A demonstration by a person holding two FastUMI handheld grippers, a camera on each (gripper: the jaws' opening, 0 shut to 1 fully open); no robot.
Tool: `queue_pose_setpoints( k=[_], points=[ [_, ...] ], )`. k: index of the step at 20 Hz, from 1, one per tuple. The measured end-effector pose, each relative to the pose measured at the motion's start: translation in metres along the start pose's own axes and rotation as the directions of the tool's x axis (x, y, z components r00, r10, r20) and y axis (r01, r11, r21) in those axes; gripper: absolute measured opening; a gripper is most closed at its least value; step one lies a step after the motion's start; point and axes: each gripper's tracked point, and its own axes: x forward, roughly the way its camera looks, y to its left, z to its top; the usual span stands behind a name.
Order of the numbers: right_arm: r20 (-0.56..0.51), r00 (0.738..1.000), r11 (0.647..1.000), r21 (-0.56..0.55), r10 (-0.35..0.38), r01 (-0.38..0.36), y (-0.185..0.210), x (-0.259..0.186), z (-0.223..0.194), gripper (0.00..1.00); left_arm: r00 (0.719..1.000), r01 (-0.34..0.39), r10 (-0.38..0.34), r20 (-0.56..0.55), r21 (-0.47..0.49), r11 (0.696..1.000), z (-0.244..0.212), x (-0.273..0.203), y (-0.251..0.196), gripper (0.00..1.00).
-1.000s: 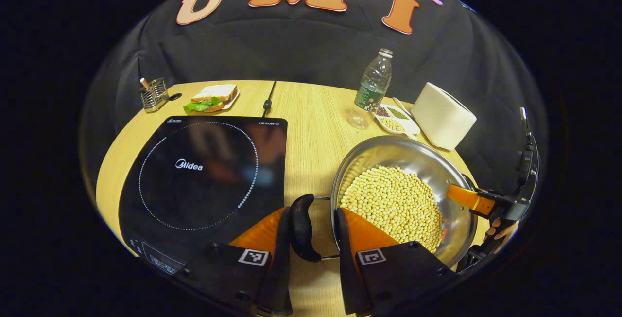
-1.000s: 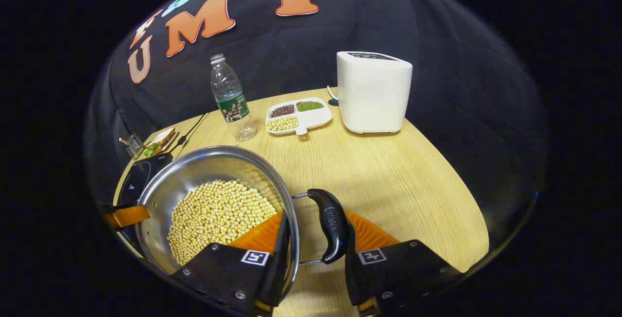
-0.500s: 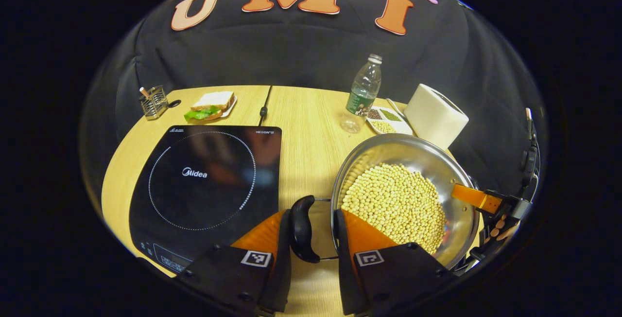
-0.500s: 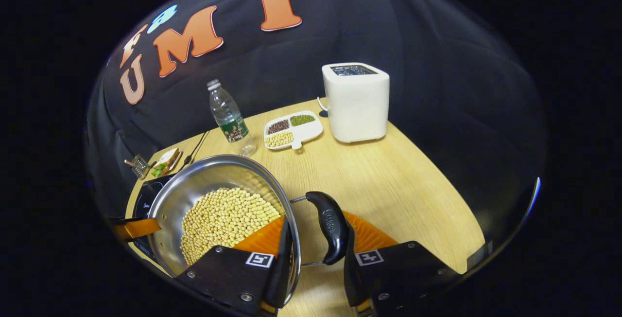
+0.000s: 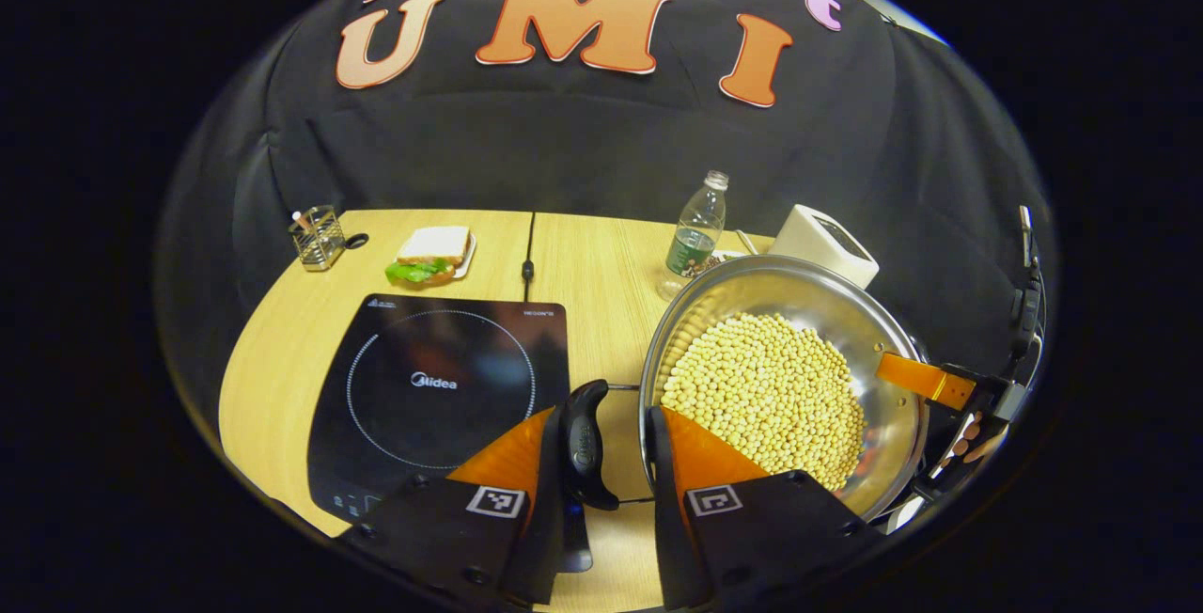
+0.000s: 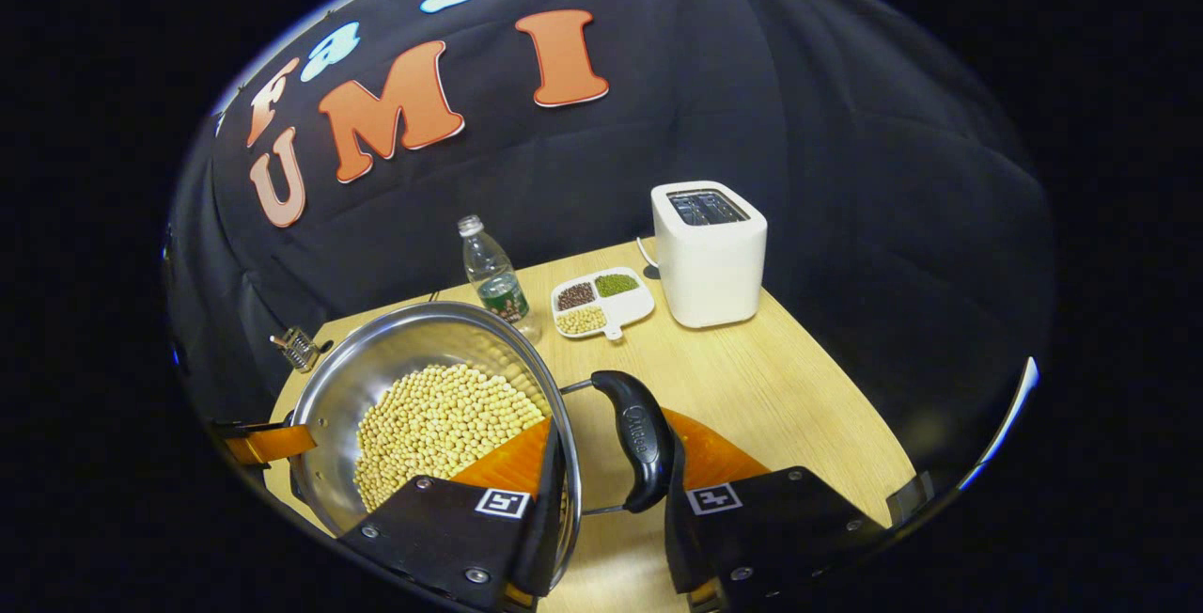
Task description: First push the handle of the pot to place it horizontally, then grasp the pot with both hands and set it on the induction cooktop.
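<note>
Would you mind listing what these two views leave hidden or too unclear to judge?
- Left gripper view: the pot hides most of the divided dish and the base of the toaster.
- Left gripper view: the left gripper covers the near corner of the cooktop.
- Right gripper view: the pot hides the cooktop, so the gap beneath the pot is unclear.
- Right gripper view: the wire holder is too small to tell its contents.

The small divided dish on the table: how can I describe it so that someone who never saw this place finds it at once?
Start at the tall white toaster at the far end of the wooden table. Just beside it, between the toaster and the clear plastic bottle, lies a flat white dish. It alone is split into three compartments, holding dark, green and pale yellow grains.
</note>
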Motion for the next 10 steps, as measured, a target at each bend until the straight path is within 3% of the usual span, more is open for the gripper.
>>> queue_pose_setpoints(
  k=[6,8,9,10],
  points=[
    [0.018,0.999,0.998,-0.023,0.051,-0.051,0.057,-0.016,0.010,0.46,0.999,-0.033,0.034,0.025,-0.033,0.999,0.021,-0.034,0.051,0.52],
    [0.017,0.997,0.997,-0.028,0.074,-0.073,0.081,-0.016,0.010,0.46,0.998,-0.051,0.052,0.032,-0.047,0.998,0.024,-0.043,0.073,0.48],
    [0.014,0.996,0.996,-0.031,0.085,-0.085,0.092,-0.016,0.008,0.41,0.997,-0.060,0.062,0.035,-0.053,0.997,0.025,-0.047,0.085,0.49],
    [0.011,0.995,0.995,-0.032,0.097,-0.096,0.104,-0.017,0.006,0.46,0.997,-0.069,0.071,0.034,-0.055,0.996,0.026,-0.050,0.098,0.48]
  ],
)
